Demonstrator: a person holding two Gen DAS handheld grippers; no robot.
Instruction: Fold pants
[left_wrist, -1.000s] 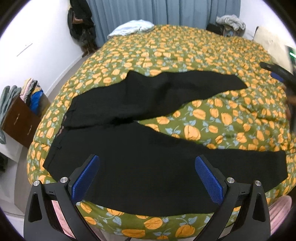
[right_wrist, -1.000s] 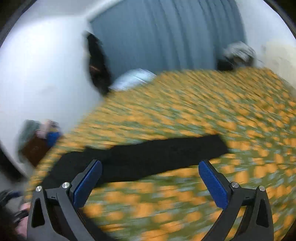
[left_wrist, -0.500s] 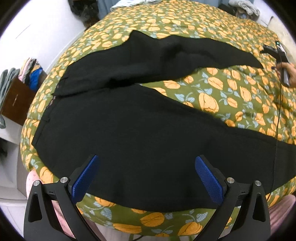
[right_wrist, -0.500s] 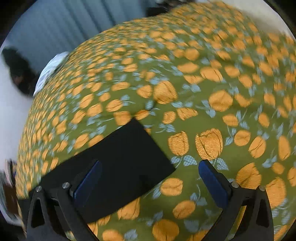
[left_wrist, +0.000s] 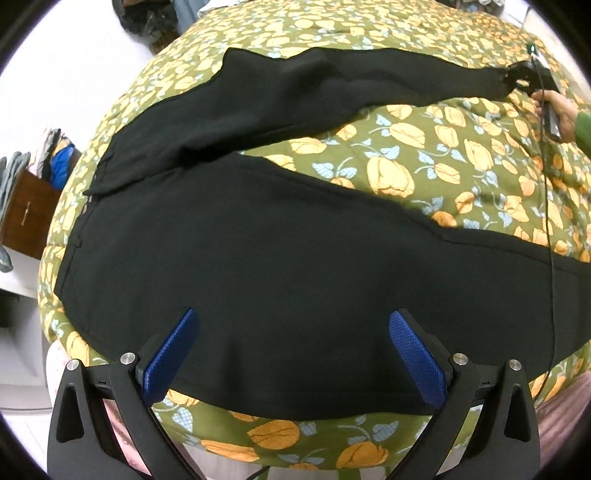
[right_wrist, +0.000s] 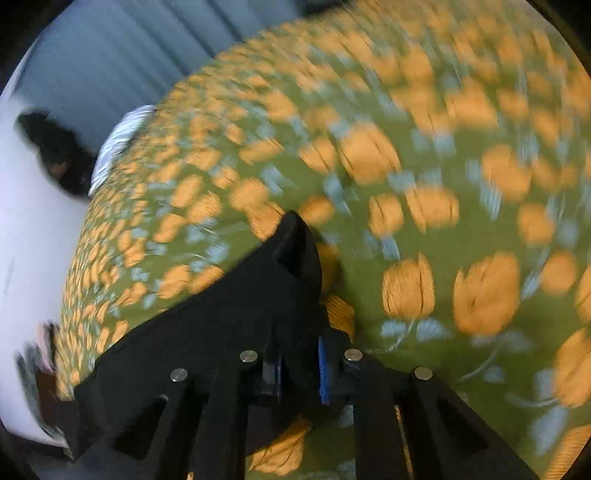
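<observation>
Black pants (left_wrist: 258, 266) lie spread on a bed with a green, orange-flowered cover (left_wrist: 406, 166), the two legs running to the right. My left gripper (left_wrist: 291, 354) hangs open just over the near leg's front edge, blue pads wide apart and nothing between them. The far leg (left_wrist: 332, 92) ends at my right gripper (left_wrist: 524, 75), held by a hand (left_wrist: 561, 110). In the blurred right wrist view the right gripper (right_wrist: 299, 354) has its jaws closing, and the cuff of the pants (right_wrist: 221, 314) bunches up between the pads.
A wooden cabinet (left_wrist: 22, 206) with stacked clothes stands left of the bed. A thin black cable (left_wrist: 550, 221) trails over the cover and the near leg. Grey-blue curtains (right_wrist: 110, 55), a white pillow (right_wrist: 122, 133) and a dark hanging bag (right_wrist: 62, 162) sit beyond the bed.
The left gripper has sunk closer to the near leg, still open. The right gripper swung down to the far leg's cuff and its jaws came together on the fabric.
</observation>
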